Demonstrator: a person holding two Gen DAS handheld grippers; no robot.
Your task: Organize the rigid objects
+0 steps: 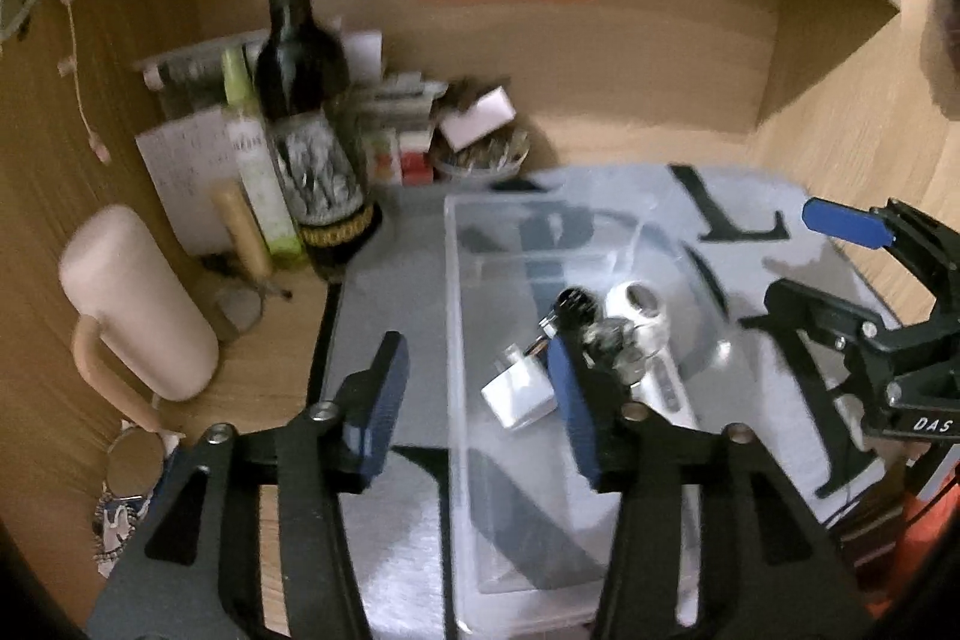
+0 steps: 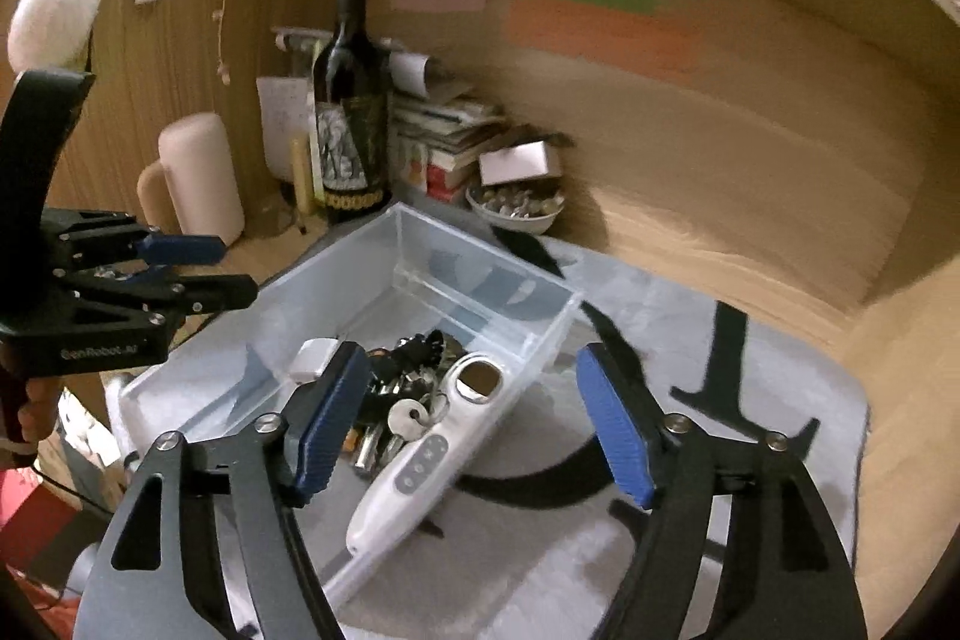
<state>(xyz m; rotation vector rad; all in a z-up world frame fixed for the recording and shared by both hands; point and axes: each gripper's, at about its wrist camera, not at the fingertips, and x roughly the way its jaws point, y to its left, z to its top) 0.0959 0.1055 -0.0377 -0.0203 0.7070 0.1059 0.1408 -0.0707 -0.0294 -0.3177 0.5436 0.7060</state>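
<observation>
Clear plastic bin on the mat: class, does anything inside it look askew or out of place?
Yes. The white handheld device lies diagonally across the clear bin, one end propped near the rim, over the bunch of keys. The white charger sits beside them.

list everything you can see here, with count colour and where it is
storage bin: 1, clear plastic, on the grey mat
handheld device: 1, white with grey buttons, lying in the bin
key bunch: 1, dark and silver, in the bin beside the device
small block: 1, white, in the bin near the keys
mat: 1, grey with black letters, on the wooden desk
wine bottle: 1, dark, upright at the back left
mug: 1, pale pink, left of the bottle
bowl: 1, white, holding small items, behind the bin
book stack: 1, mixed colours, behind the bowl
sticky notes: several, pink, green, orange, on the back wall
left gripper: open, over the bin
right gripper: open, over the bin
</observation>
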